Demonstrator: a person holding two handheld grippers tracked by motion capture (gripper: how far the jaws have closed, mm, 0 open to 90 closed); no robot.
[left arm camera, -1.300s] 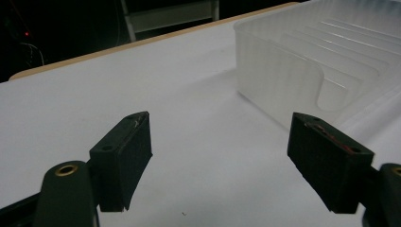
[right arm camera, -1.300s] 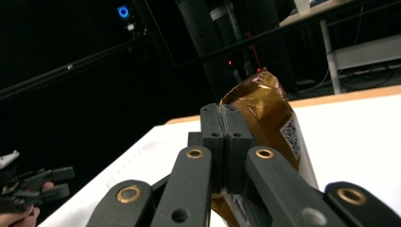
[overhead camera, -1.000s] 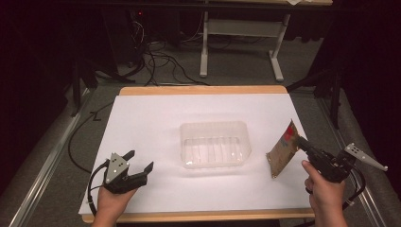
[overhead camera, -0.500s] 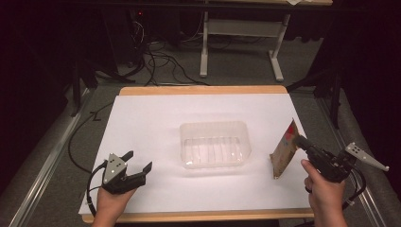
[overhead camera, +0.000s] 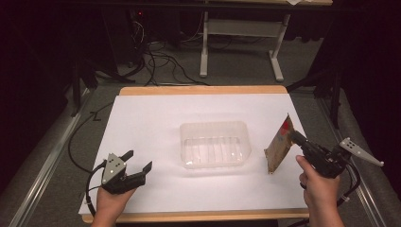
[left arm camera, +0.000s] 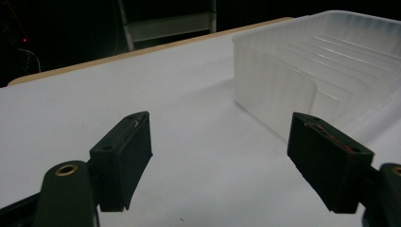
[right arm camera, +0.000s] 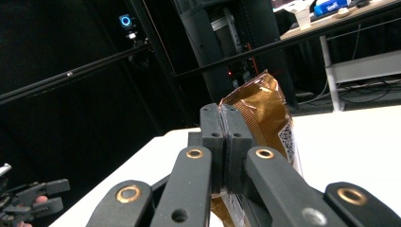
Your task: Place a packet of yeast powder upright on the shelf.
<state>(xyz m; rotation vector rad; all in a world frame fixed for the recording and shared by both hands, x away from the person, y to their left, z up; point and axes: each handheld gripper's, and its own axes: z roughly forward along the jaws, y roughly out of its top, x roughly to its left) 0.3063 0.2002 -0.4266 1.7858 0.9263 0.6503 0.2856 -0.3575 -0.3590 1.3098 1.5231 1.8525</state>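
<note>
Right gripper (overhead camera: pixel 297 138) pinches the snack bag (overhead camera: pixel 279 144) by its side seam near the table's right edge; light, crinkly, easily crushed. Left gripper (overhead camera: pixel 138 162) wide, empty.

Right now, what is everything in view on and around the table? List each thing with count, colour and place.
Snack pouch: one, brown with a red patch, upright at the table's right, clamped at its edge.
Plastic tray: one, clear, ribbed floor, mid-table.
Table: one, white top, wooden edge.
Cables: several, black, on the floor beyond the table.
Grey stand: one, behind the table.
Left gripper: one, black, jaws apart, near left corner.
Right gripper: one, black, shut on the pouch.
</note>
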